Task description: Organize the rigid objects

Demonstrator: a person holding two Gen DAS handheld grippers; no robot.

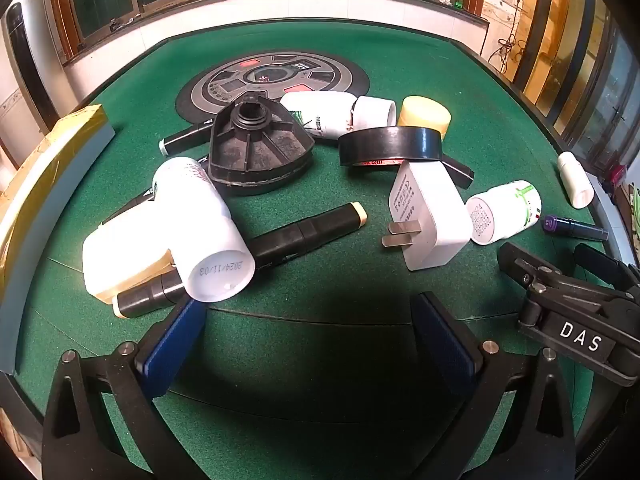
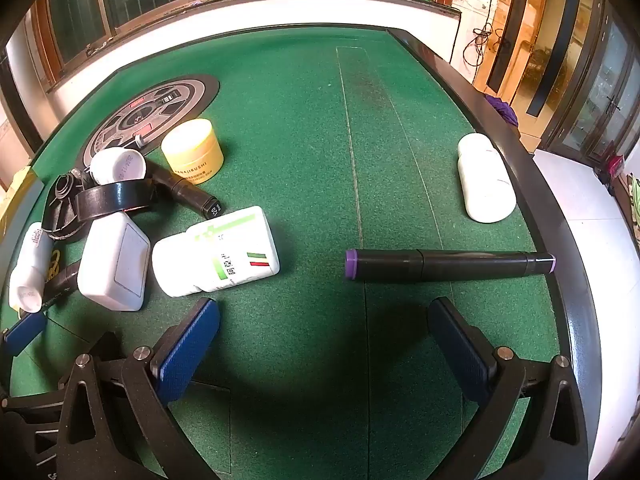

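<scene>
Both sets of jaws stand wide and empty over the green counter (image 2: 304,92). Just ahead of the right gripper (image 2: 324,336) lies a purple-capped marker (image 2: 448,265), its long axis crosswise to the jaws. The left gripper (image 1: 308,334) faces the clutter: a white bottle (image 1: 204,228) touches its left pad, a charger plug (image 1: 430,220) lies ahead.

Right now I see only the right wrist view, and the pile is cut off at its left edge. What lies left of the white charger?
Observer: A black marker with a cream cap lies flat there, apart from the white charger.
Operator: Is the plug of the charger free?
Observer: Yes. Its two metal prongs stick out to the left, clear of the other objects.
Operator: And the left gripper?
Observer: The left gripper is wide open and holds nothing.
</scene>
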